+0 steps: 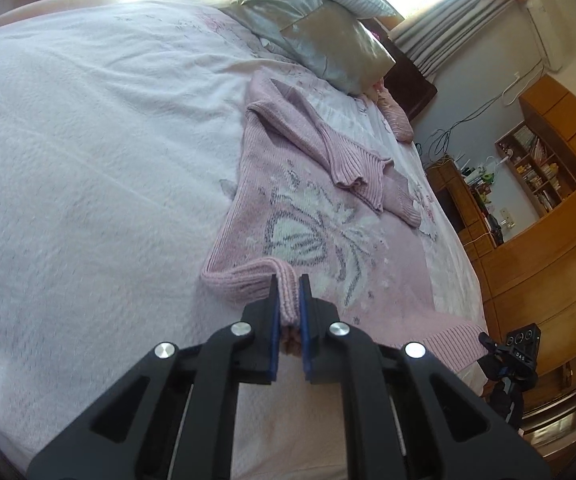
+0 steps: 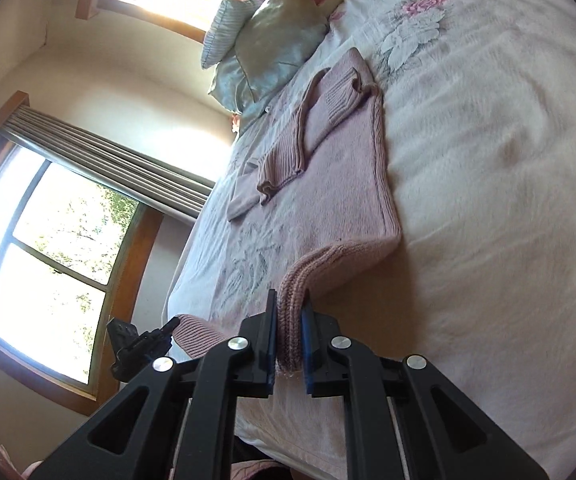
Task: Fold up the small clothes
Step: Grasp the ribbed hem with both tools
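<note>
You are clamping the ribbed hem of a pink knitted sweater [image 1: 319, 216] with your left gripper [image 1: 289, 280], a thick roll of the knit bunching up between the blue pads [image 1: 274, 320] at the lower centre of the left wrist view. Your right gripper [image 2: 289, 300] is gripping the same garment [image 2: 339, 168] at another part of the hem, and the ribbing there is folding double between its fingers at the lower centre of the right wrist view. Each tool is showing small at the bottom edge of the other's view.

The sweater is lying flat on the bed, stretching away from both grippers towards the pillows. Its body is showing a smooth fine knit with a white and grey flower pattern worked into it, while the hem and cuffs are coarser, with raised vertical ribs. Both sleeves [image 1: 351, 160] are lying folded across the chest, their ribbed cuffs overlapping near the middle of the garment.

The bedspread [image 1: 88, 140] is spreading pale and soft under everything, with a fine pebbled, fleecy texture and faded pink and grey floral prints. Two glossy, satin-like pillows [image 1: 311, 36], silvery blue and dull gold, are leaning at the upper centre of the left view. Bright windows [image 2: 48, 240] with wooden frames are glaring behind grey pleated curtains [image 2: 108, 160], and wooden cabinets with open shelves [image 1: 535, 168] are filling the right edge of the left view.
</note>
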### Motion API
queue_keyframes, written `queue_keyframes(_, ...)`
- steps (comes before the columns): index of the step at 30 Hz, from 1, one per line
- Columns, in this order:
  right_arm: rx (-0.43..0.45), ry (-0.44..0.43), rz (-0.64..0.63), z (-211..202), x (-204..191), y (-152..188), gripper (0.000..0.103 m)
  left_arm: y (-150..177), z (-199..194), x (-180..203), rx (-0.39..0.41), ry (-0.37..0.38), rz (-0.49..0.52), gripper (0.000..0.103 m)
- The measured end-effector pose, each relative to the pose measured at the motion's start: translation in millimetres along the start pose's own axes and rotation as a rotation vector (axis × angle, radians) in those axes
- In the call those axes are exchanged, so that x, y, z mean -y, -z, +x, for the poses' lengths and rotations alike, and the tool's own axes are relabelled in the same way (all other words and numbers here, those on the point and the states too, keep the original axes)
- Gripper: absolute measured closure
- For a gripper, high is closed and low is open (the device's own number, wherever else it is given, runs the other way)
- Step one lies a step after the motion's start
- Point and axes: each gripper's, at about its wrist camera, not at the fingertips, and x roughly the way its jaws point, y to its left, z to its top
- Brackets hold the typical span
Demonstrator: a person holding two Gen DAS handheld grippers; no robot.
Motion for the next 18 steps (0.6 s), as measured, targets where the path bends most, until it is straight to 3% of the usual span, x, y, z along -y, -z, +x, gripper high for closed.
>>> queue_keyframes(6, -0.004, -0.008, 0.058, 26, 15, -51, 0.093, -41, 35, -11, -0.002, -0.032, -0.043, 0.097)
queue_keyframes(12, -0.050, 0.038, 0.099, 69, 39, -96, 0.093, -76, 79, -25, -0.025, -0.098, -0.055, 0.096)
queue_keyframes(18, -0.086, 0.070, 0.134, 95, 61, -115, 0.093, -92, 113, -31, -0.064, -0.123, -0.057, 0.096)
